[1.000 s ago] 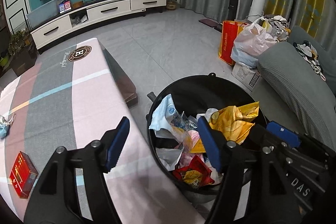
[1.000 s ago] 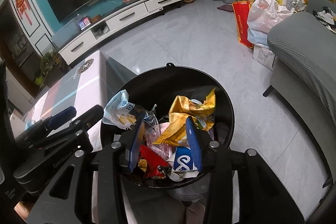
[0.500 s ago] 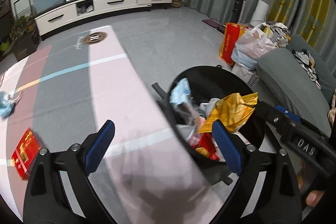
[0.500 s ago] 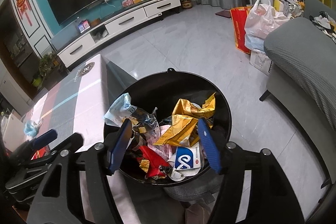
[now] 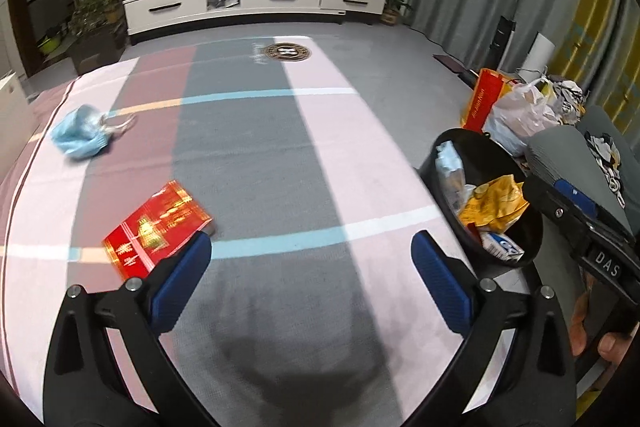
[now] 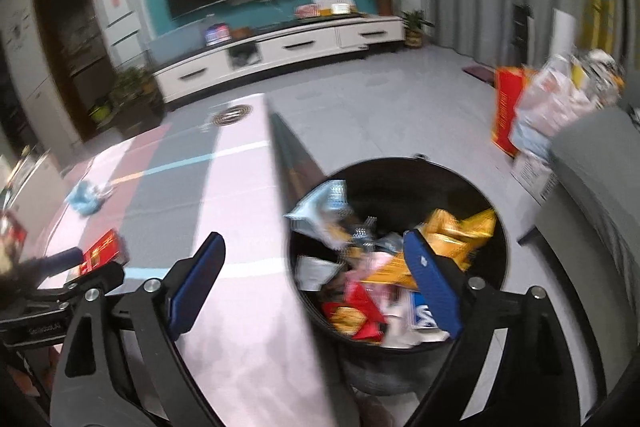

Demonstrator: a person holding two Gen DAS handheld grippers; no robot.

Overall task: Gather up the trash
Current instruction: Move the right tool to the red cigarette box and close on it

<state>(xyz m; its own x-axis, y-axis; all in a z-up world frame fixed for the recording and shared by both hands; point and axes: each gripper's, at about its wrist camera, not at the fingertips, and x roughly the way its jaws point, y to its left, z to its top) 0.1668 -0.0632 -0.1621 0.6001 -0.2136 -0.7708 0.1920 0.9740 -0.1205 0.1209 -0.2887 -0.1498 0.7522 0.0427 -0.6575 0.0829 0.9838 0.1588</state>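
Observation:
A black trash bin [image 6: 404, 171] full of wrappers stands on the floor at the table's right edge; it also shows in the left wrist view [image 5: 452, 143]. A red box [image 5: 156, 227] and a crumpled blue face mask [image 5: 80, 135] lie on the striped tablecloth [image 5: 280, 155]. My left gripper [image 5: 310, 279] is open and empty above the table, with the red box just beyond its left finger. My right gripper [image 6: 316, 283] is open and empty, straddling the table edge and the bin's near rim. The red box [image 6: 102, 251] and mask [image 6: 86, 199] show in the right wrist view.
A grey sofa [image 5: 576, 163] is right of the bin. A red paper bag [image 5: 482, 99] and full plastic bags [image 5: 524, 111] sit on the floor behind it. A white TV cabinet [image 5: 256, 1] lines the far wall.
My left gripper has swung left from over the bin to over the table and opened wider. My right gripper has opened wider and shifted left toward the table edge.

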